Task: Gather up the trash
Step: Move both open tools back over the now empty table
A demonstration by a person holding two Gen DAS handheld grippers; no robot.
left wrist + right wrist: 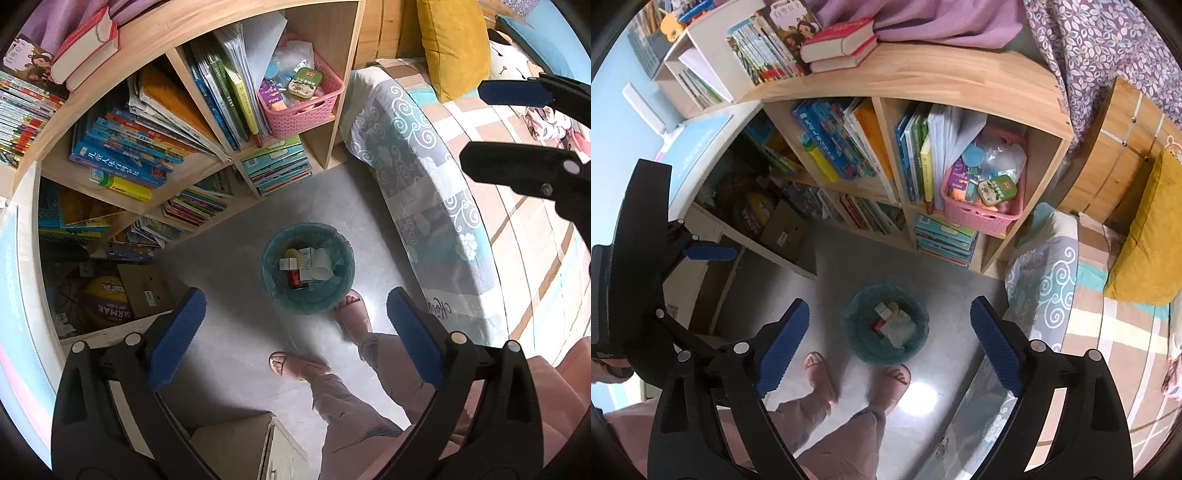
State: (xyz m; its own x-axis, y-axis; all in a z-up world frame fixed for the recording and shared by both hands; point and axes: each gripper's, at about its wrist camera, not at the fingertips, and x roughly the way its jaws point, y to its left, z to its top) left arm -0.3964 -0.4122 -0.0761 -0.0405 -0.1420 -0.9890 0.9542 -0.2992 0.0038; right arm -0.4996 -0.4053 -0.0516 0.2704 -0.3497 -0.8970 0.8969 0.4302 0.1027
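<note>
A round teal trash bin [273, 290] stands on the grey floor, lined with a bag and holding several pieces of trash: a white paper cup [322, 266], small cartons and a red can. It also shows in the right wrist view [862, 345]. My left gripper [295, 332] is open and empty, held high above the bin. My right gripper [890, 349] is open and empty, also high above the bin. The right gripper also shows at the upper right of the left wrist view [491, 125], and the left gripper at the left of the right wrist view [701, 254].
A wooden bookshelf [159, 33] full of books stands behind the bin, with a pink basket [306, 107] in one cell. A bed with a patterned cover [436, 192] and a yellow pillow [454, 44] is at right. The person's sandalled feet [354, 314] stand beside the bin. A basketball [107, 301] lies under the desk.
</note>
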